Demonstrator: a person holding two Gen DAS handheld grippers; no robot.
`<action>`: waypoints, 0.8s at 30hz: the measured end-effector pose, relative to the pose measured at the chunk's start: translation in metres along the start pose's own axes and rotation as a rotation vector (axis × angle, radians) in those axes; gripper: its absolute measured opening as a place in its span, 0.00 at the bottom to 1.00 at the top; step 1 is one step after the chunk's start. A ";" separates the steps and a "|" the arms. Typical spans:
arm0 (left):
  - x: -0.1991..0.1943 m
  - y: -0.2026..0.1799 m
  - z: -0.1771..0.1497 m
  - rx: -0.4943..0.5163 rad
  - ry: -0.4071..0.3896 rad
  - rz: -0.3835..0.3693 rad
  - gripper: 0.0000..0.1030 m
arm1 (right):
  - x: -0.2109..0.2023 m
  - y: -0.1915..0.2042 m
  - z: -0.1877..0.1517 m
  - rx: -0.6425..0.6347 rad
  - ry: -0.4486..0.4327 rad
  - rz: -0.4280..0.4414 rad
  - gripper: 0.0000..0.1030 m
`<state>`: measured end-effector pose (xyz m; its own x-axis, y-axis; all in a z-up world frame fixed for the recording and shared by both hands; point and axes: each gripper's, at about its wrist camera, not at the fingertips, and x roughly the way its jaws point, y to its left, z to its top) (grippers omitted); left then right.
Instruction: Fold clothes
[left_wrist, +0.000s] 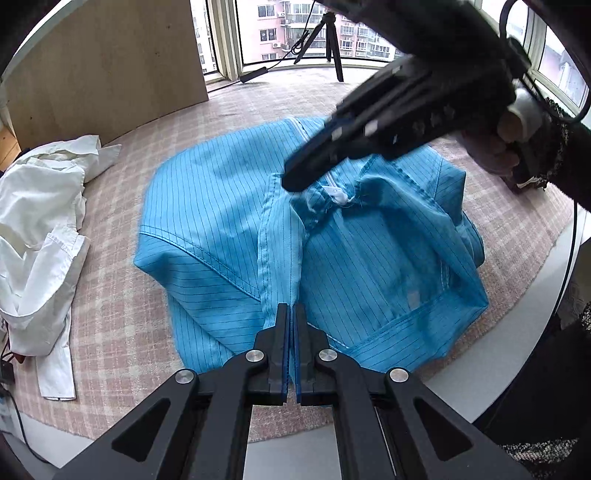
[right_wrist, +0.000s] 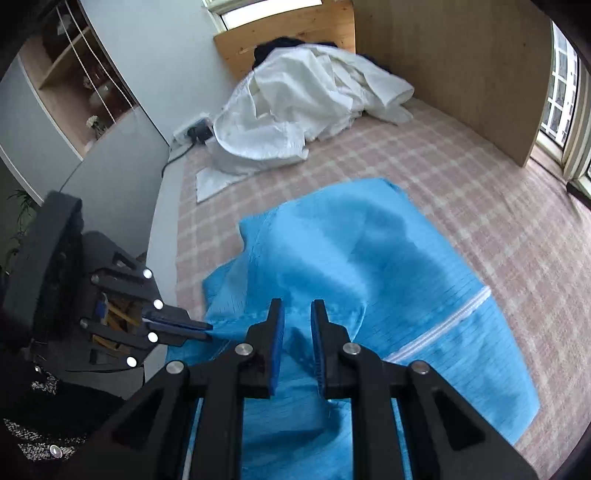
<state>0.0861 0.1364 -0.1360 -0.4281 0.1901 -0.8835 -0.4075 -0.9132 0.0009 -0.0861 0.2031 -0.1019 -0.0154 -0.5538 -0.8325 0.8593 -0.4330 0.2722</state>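
Blue striped garment (left_wrist: 221, 206) is spread on the pink checked cloth (left_wrist: 122, 325), well apart from the white clothes (left_wrist: 40, 229) heaped beside the wooden panel (left_wrist: 110, 59). Its front band is pinched by the left gripper (left_wrist: 291, 310), jaws clamped together — the right gripper (right_wrist: 297, 314) is held over a fold near the collar, jaws slightly apart; whether cloth is gripped cannot be told.

no readable text, label or number anywhere
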 end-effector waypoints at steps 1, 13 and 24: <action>-0.002 0.001 -0.002 0.001 0.012 0.002 0.04 | 0.014 0.000 -0.006 0.005 0.061 -0.025 0.15; -0.036 0.050 0.035 0.134 -0.059 -0.025 0.05 | -0.090 -0.023 -0.097 0.399 -0.195 -0.166 0.16; -0.015 0.000 0.023 0.479 0.024 -0.194 0.15 | -0.049 0.068 -0.118 0.612 -0.094 -0.449 0.35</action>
<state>0.0739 0.1414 -0.1120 -0.2918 0.3264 -0.8991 -0.8037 -0.5933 0.0454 0.0328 0.2846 -0.0993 -0.3633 -0.2778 -0.8893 0.3246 -0.9324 0.1587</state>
